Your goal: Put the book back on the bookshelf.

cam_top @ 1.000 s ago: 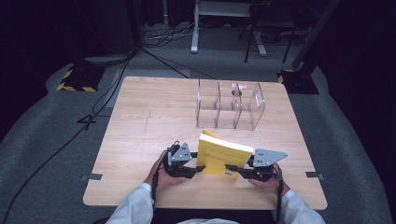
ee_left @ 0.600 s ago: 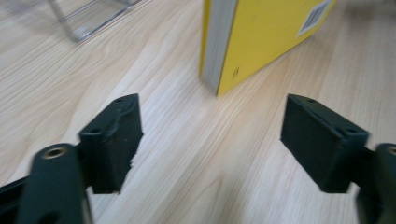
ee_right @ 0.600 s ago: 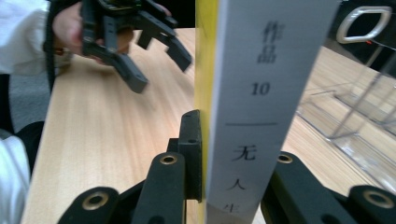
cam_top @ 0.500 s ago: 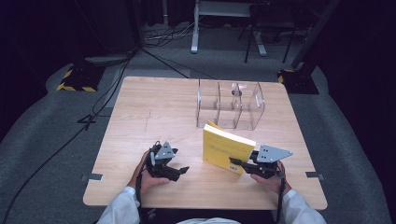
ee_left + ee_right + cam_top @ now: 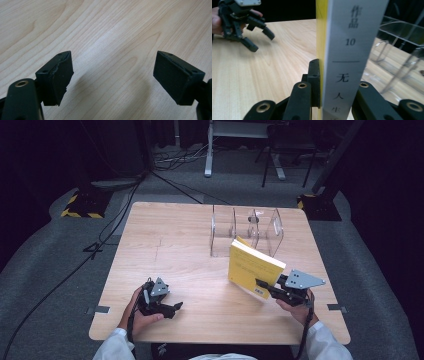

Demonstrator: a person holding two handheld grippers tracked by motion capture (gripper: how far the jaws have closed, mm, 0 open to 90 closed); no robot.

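High view: right gripper clamps yellow book at its 5 o'clock corner, tilted above table, just before clear organiser. Left gripper at table's 7 o'clock.

Left gripper view: jaws just opened wide, nothing between.

Right gripper view: spine reads "作品 10", "无人生".

I note a yellow book with white spine and black characters; black grippers; pale wood-grain table; clear rack.

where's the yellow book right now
In the high view the yellow book is at the table's right, held tilted in the right tongs, just in front of the clear rack.
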